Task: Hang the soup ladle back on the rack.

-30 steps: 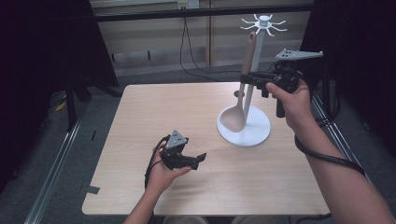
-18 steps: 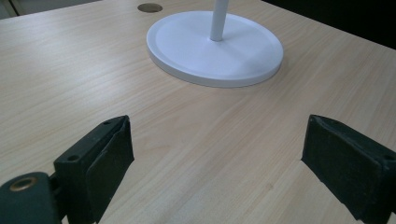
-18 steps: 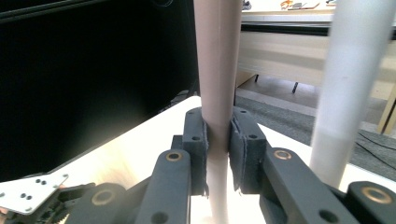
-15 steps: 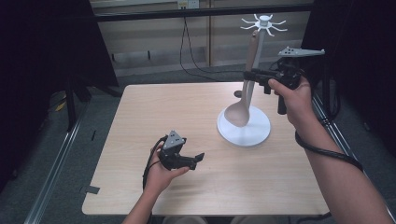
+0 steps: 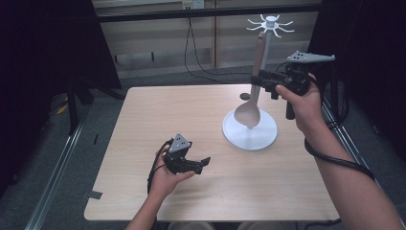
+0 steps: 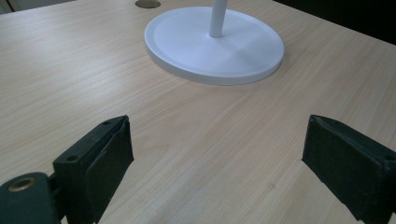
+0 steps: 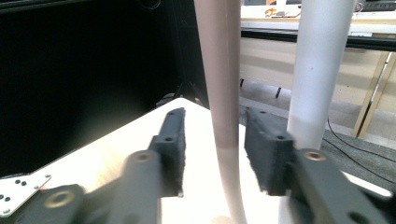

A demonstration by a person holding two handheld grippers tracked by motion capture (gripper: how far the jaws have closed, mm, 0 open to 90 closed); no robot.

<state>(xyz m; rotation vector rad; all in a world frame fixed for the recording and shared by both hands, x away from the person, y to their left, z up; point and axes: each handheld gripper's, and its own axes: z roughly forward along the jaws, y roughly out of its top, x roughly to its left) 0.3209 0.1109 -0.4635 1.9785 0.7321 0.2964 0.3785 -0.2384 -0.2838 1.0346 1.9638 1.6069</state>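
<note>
With the right tongs [image 5: 262,80] straddling the spoon [image 5: 252,103] handle but not quite clamped, the spoon could slip off its stand [image 5: 250,132]; the left tongs [image 5: 198,164] rest apart above the worktop [image 5: 158,115].

Bare table [image 5: 158,120] left (wide open), white stand [image 5: 250,134] blocking right

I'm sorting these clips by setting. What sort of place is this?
Probably a lab or workshop set up for recording, not a kitchen: a bare wooden table ringed by black curtains, a wall socket with a trailing cable, and a lone utensil stand as a prop.
</note>
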